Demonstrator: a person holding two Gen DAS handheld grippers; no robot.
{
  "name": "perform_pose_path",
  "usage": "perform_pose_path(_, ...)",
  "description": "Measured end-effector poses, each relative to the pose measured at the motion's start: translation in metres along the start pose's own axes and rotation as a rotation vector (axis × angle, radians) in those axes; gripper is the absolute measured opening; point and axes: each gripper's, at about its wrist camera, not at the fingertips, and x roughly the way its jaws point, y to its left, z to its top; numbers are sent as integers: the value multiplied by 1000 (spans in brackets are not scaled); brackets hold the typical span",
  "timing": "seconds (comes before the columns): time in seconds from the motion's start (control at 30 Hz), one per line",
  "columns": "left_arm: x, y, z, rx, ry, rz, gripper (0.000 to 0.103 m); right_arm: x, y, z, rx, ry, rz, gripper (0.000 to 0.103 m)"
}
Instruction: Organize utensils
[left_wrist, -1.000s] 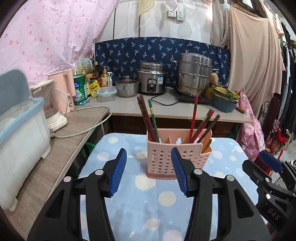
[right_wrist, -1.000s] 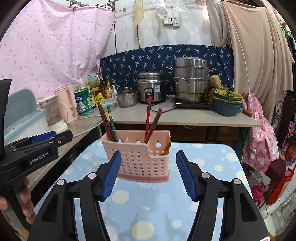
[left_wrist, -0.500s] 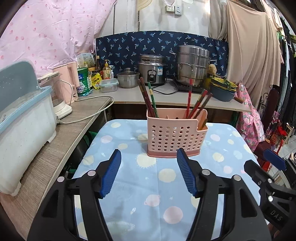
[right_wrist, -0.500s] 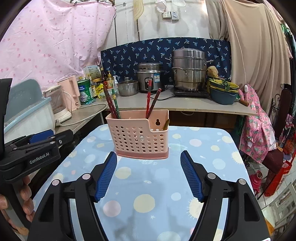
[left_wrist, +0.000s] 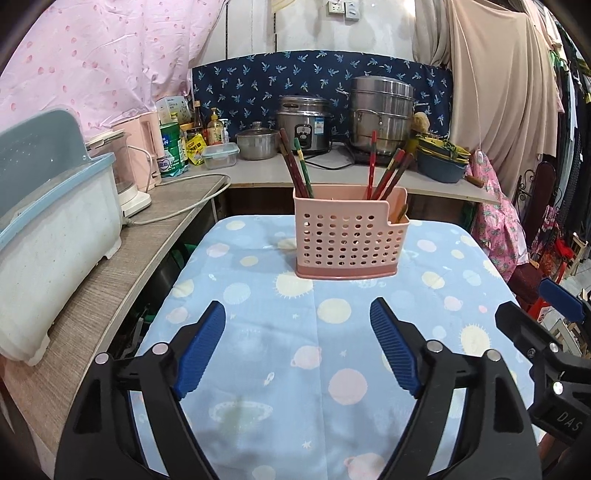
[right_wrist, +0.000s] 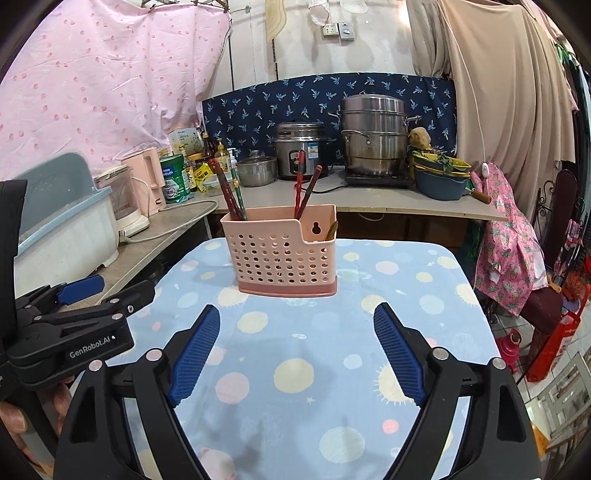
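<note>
A pink perforated utensil holder stands upright on the blue planet-print tablecloth; it also shows in the right wrist view. Red, green and brown chopsticks lean in its left and middle compartments, and more chopsticks lean further right. A brownish utensil tip sits in the low right compartment. My left gripper is open and empty, well short of the holder. My right gripper is open and empty too. The left gripper also appears from the side in the right wrist view.
A white and blue dish bin and a pink kettle stand on the wooden counter at left. A rice cooker, steel steamer pot and stacked bowls line the back counter. Clothes hang at right.
Both grippers have drawn back from the holder toward the near table edge; the holder now appears farther away. Both stay open and empty.
</note>
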Motion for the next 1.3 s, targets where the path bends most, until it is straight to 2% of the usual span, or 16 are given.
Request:
perform_pose_path(0.1,-2,-1,-8,2,9,6,85,-3,1,-5,0,9,-6,84)
perform_pose_path(0.33,-6,0,-24,1,27,6,89,-5,1,-19,-1,37,-27,85)
perform_pose_path(0.6,-9,-2,-33,9,32,16,94,-7,1,-30,-15,52,-50,96)
perform_pose_path(1.3,-10,-9,-39,18,41,12,96,-9,0,-42,-18,71,-71,96)
